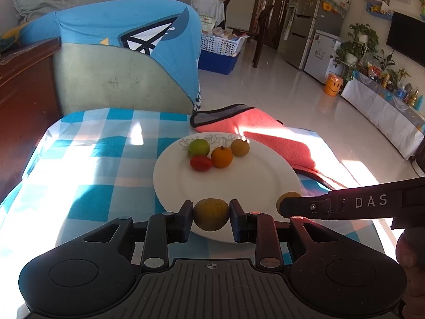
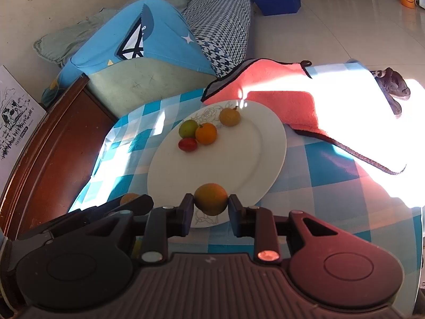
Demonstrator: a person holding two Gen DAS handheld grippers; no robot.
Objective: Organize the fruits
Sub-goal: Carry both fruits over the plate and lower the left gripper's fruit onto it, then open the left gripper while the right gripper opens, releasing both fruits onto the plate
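The left gripper point(image 1: 211, 214) clamps a yellow-orange fruit point(image 1: 211, 214) above the near rim of the white plate point(image 1: 170, 175). The right gripper point(image 2: 211, 199) clamps an orange fruit point(image 2: 211, 198) likewise. Both are probably light, smooth and bruisable; grip across the widest part.

table point(image 1: 106, 164): blue-checked cloth | on it: white plate point(image 1: 239, 186), pink towel point(image 1: 279, 138)

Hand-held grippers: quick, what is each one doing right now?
Left hand-held gripper: closed on a yellow-orange fruit.
Right hand-held gripper: closed on an orange fruit.
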